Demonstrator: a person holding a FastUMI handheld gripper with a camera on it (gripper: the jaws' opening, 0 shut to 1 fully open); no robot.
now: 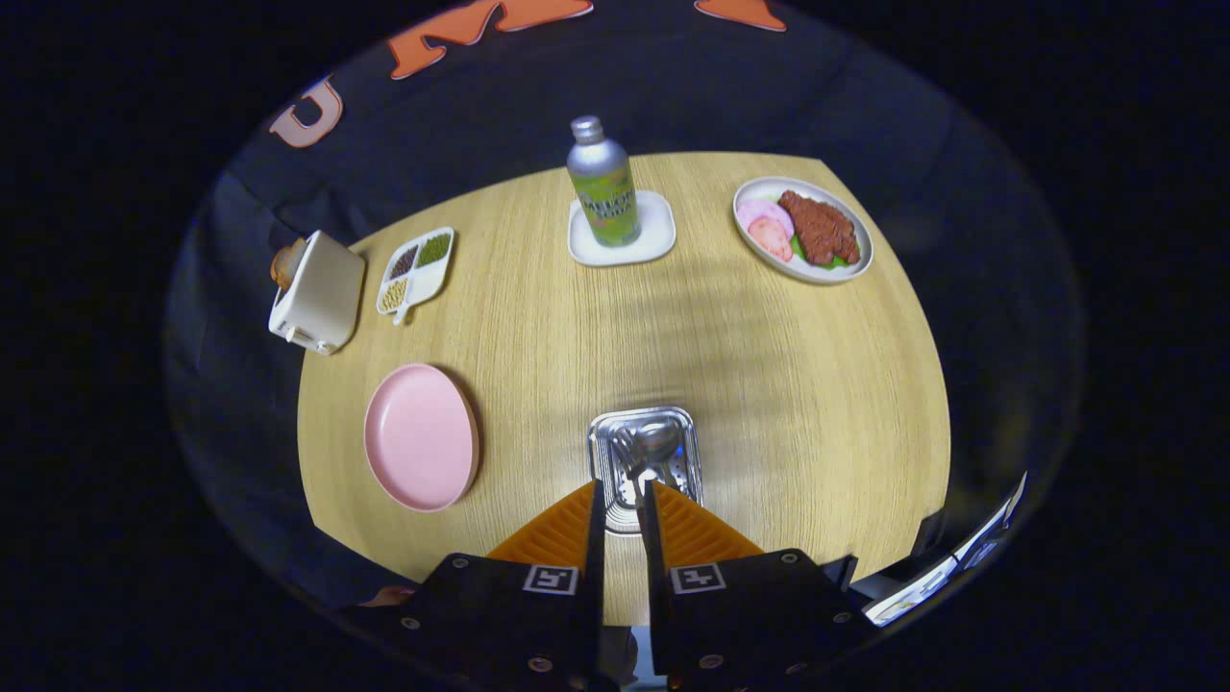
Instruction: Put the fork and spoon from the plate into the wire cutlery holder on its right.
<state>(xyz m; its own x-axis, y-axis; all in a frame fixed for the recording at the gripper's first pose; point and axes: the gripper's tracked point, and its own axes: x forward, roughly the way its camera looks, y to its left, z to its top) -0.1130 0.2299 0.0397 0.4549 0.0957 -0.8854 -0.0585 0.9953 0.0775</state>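
Note:
The wire cutlery holder, shiny metal, stands on the wooden table just ahead of my fingertips, and I look down into it. The spoon hangs bowl-down inside it. Its stem runs back into the narrow gap between my fingers. The fork lies in the holder beside the spoon. My gripper sits right above the holder's near rim, its fingers nearly together and pressing on the spoon's handle. The pink plate lies to the left of the holder with nothing on it.
Beyond the holder a green bottle stands on a white coaster. A plate of food sits at the far right. A divided dish and a toaster sit at the far left.

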